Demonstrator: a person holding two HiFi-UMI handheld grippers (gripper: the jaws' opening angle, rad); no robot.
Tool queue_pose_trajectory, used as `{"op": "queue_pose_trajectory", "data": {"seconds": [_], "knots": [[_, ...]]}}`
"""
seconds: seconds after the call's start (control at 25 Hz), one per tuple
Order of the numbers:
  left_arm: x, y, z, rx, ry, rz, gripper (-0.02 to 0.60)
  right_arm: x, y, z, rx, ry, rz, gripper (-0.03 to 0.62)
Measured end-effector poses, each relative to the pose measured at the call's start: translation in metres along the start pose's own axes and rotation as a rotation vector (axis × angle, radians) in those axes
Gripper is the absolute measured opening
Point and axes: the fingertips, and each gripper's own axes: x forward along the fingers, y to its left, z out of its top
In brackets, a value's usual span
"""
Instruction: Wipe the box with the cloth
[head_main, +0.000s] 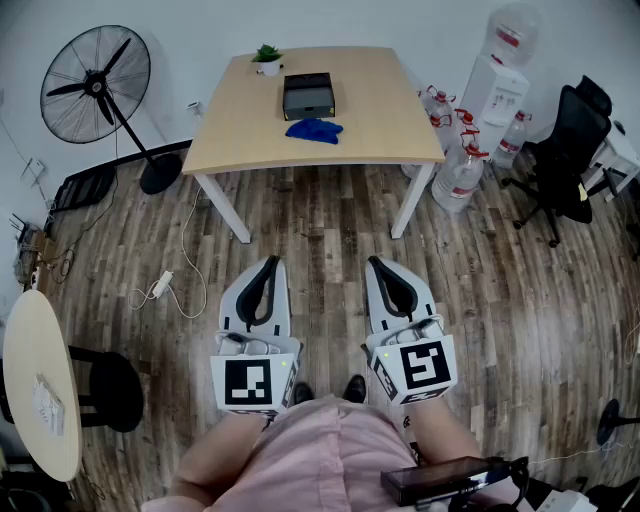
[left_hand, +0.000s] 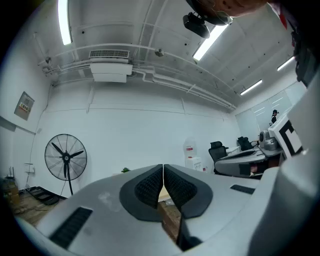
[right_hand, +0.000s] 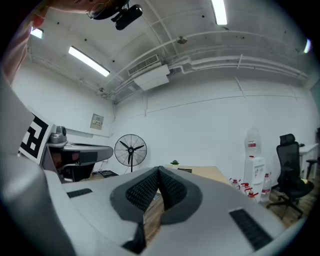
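Held left tongs (head_main: 267, 264) and right tongs (head_main: 376, 263) pressed together, empty, far short of crumpled blue cloth (head_main: 314, 130) beside dark rectangular box (head_main: 308, 95) ahead; likely risked shoving cloth unless spread.

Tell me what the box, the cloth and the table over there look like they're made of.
The box: dark and rigid with straight edges, probably plastic or metal; too distant to decide. The cloth: soft blue fabric, matte, lying crumpled in folds. The table: smooth, light wood-look top, likely laminate or veneer, on white legs, perhaps painted metal.
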Motion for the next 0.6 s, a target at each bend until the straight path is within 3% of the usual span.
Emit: {"op": "queue_pose_trajectory", "data": {"seconds": [0.6], "knots": [[0.021, -0.037, -0.013, -0.011, 0.026, 0.032, 0.015, -0.007, -0.040, -0.013, 0.007, 0.015, 0.053, 0.012]]}}
